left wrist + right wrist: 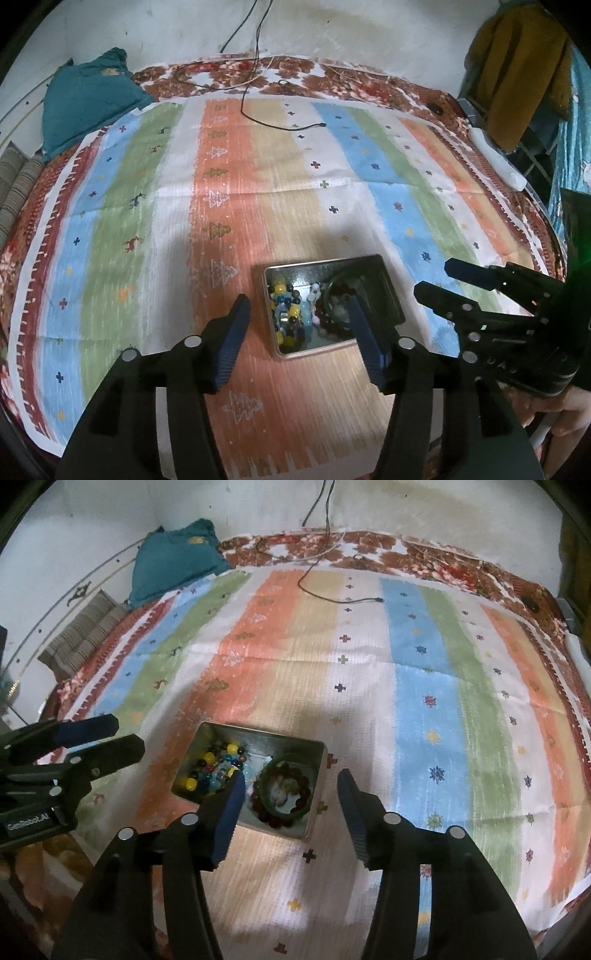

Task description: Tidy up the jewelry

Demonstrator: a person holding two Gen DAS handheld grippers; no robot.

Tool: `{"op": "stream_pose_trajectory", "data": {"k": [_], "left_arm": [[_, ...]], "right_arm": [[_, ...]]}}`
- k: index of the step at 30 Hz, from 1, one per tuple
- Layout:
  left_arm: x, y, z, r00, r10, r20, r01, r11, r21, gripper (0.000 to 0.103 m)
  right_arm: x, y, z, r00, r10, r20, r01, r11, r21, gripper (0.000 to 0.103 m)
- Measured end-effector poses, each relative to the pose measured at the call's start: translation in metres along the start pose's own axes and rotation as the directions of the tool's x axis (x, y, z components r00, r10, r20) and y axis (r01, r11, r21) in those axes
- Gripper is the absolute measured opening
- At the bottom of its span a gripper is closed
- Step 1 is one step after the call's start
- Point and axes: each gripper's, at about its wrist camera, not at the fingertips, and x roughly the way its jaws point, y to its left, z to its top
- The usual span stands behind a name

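A small metal tin (384,291) (317,749) sits on the striped cloth, open at the top. Inside lie colourful beads (286,310) (210,771), a green bangle (308,768) and a dark red bead bracelet (280,819) (325,314). My left gripper (297,332) is open and empty, its fingers straddling the tin from above. My right gripper (291,805) is open and empty, just above the tin's near side. Each gripper shows in the other's view: the right one (443,280) and the left one (125,734).
A striped cloth (258,192) (369,686) covers the bed. A black cable (280,125) (340,598) lies at the far middle. A teal cushion (85,99) (177,554) is at the far left. A white remote-like object (495,158) lies at the right edge.
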Motion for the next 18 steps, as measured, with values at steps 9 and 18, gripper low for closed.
{"op": "stream_pose_trajectory", "data": {"k": [9,18], "left_arm": [[-0.018,-0.004,-0.021,0.999,-0.022,0.034,0.022,1.0,0.017,0.072],[-0.027,-0.002,-0.031,0.998,-0.046,0.044,0.046,0.999,0.009,0.088]], "right_arm": [[-0.018,0.003,-0.012,0.999,0.033,0.033,-0.033,0.999,-0.01,0.07],[-0.037,0.006,-0.024,0.997,0.028,0.071,-0.026,0.999,-0.029,0.09]]}}
